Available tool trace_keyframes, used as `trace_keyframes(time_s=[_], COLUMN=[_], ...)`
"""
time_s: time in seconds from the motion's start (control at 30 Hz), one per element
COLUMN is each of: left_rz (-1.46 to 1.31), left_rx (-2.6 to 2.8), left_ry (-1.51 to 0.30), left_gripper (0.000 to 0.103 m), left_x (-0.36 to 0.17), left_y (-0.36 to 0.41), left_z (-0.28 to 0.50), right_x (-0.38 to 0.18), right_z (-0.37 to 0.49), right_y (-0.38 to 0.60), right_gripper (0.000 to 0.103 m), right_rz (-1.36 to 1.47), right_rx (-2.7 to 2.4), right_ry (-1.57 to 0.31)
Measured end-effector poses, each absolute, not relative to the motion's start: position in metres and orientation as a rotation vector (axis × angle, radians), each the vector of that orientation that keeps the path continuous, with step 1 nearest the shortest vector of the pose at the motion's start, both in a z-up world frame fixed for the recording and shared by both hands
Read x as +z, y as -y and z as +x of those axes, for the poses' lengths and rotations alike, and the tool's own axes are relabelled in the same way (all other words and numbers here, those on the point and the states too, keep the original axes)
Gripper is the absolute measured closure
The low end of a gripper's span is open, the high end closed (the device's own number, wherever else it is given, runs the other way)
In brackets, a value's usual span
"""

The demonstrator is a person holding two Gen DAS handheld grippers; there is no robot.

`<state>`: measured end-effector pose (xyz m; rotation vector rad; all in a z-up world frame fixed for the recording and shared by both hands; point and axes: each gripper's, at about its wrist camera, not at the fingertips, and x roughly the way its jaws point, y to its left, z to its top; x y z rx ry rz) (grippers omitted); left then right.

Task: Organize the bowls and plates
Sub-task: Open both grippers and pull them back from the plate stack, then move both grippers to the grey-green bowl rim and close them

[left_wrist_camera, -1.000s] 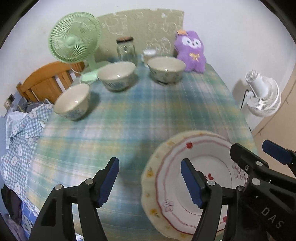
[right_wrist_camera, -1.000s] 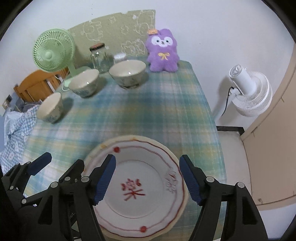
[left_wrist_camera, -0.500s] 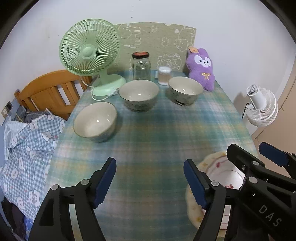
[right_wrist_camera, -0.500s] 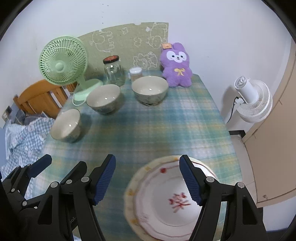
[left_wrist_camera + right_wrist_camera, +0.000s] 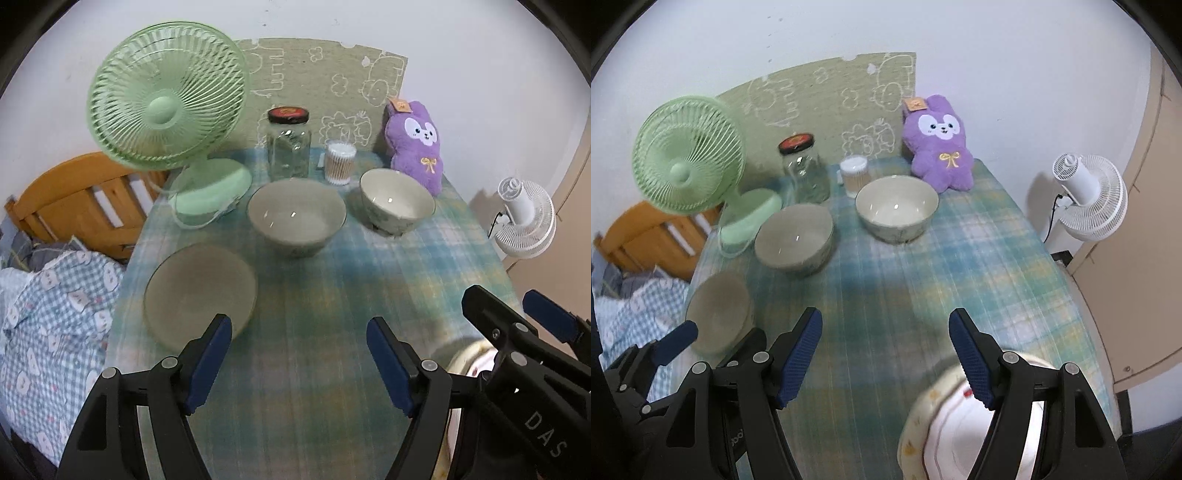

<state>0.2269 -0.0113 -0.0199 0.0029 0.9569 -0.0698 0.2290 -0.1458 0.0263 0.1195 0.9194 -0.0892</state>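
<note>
Cream-coloured bowls, three of them and all empty, sit on a blue-green plaid tablecloth (image 5: 979, 258): near bowl (image 5: 199, 295) at the left edge, middle bowl (image 5: 295, 218) behind it, far bowl (image 5: 397, 205) beside a purple plush rabbit (image 5: 415, 144). Flowered plate (image 5: 945, 424) lies at the near edge under the right gripper (image 5: 886, 365), whose jaws are spread and hold nothing, like the left gripper (image 5: 299, 363). Behind stand a clear, seemingly empty jar (image 5: 289, 147), a tub of cotton swabs (image 5: 339, 162) and a green fan (image 5: 166, 96).
</note>
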Motion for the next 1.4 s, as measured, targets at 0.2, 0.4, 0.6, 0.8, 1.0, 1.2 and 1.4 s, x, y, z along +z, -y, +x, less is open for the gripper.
trace_keyframes(time_s=[0.2,0.4,0.6,0.8,1.0,1.2,1.4], left_rz=[0.014,0.007,0.030,0.041,0.035,0.072,0.101], left_rx=[-0.074,-0.033,0.008,-0.004,-0.005,0.007,-0.009], left_ry=[-0.956,-0.940,-0.927,-0.915,-0.955,-0.992,-1.020], left_gripper=[0.032,0.036,0.045,0.050,0.056,0.067,0.077], left_x=[-0.023,-0.030,-0.039,-0.051,-0.076,-0.101,-0.116], left_y=[0.034,0.061,0.086,0.100,0.110,0.118,0.128], left_z=[0.272,0.314,0.352,0.392,0.425,0.443,0.453], right_x=[0.018,0.009,-0.004,-0.018,-0.043,-0.071,-0.086], right_z=[0.277,0.326,0.369,0.411,0.441,0.459,0.470], right_y=[0.169,0.198,0.220,0.239,0.249,0.257,0.258], right_gripper=[0.029,0.032,0.036,0.037,0.045,0.050,0.074], right_rz=[0.137,0.139,0.145,0.168,0.173,0.196,0.200], right_rx=[-0.091,-0.086,-0.071,-0.063,-0.067,-0.060,-0.043], right_ry=[-0.921,-0.903,-0.920,-0.925,-0.958,-1.003,-1.036])
